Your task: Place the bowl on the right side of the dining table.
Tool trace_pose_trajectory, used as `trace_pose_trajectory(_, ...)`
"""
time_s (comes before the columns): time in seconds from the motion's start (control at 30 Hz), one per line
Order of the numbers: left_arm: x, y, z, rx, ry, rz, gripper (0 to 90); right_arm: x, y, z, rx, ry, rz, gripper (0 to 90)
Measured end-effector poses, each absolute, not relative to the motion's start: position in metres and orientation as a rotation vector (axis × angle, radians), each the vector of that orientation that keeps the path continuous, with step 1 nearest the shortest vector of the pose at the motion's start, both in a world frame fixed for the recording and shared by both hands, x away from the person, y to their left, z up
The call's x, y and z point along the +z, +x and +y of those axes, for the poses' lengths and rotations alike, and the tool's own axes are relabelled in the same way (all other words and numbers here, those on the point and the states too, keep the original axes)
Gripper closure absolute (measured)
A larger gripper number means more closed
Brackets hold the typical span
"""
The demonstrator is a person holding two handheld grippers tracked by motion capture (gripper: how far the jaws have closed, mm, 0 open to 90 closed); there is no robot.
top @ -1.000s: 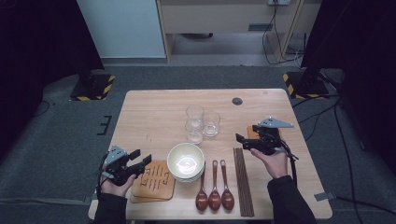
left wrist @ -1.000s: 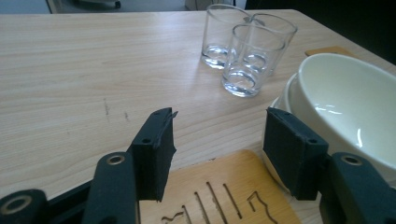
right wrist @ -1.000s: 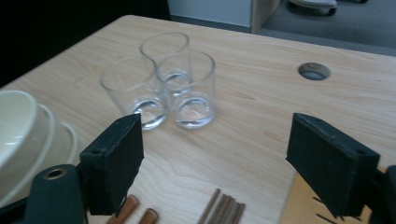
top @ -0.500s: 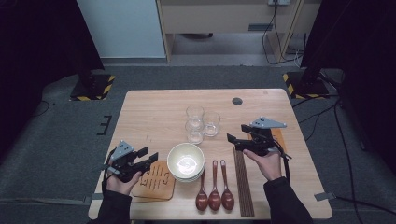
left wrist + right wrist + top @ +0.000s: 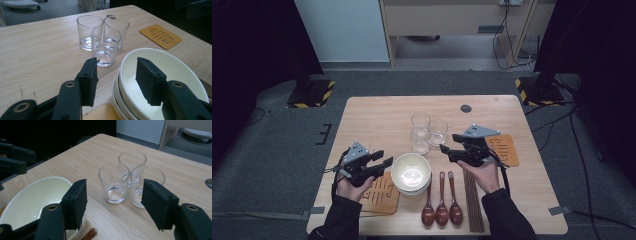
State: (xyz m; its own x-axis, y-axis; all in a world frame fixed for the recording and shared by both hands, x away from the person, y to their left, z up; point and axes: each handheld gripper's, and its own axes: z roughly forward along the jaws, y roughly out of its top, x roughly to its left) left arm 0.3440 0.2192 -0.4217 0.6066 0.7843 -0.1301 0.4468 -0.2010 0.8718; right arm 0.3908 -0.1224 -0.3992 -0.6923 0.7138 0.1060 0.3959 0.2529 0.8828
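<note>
- The desk (image 5: 377,120) is carrying a crowded setting in mid-frame of the high view, so a wide sweep is risking a knock.
- The stack of bowls (image 5: 411,173), lower centre, is sitting between the jaws of the left hand-held gripper (image 5: 116,67), which is released and has just been narrowing over the rim; an off-centre pinch could be tipping the stack.
- The three glasses (image 5: 130,176), touching one another at centre, are standing ahead of the right hand-held gripper (image 5: 115,197), also released, its jaws just closing on nothing; grabbing one may be toppling its neighbours.
- The spoons (image 5: 441,200), bottom centre, could be getting nudged.
</note>
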Motion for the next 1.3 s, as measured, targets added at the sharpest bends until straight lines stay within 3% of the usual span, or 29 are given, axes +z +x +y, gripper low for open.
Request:
trace_pose_trajectory(0.63, -0.44, 0.349, 0.211, 0.375, 1.895, 0.977, 62.5, -0.414, 0.385, -0.077, 1.38, 0.932, 2.325, 51.3)
trace_pose_trajectory(1.3, -0.447, 0.354, 0.202, 0.345, 1.93, 0.998, 79.9, -0.439, 0.388, -0.05, 1.278, 0.914, 2.444, 75.4)
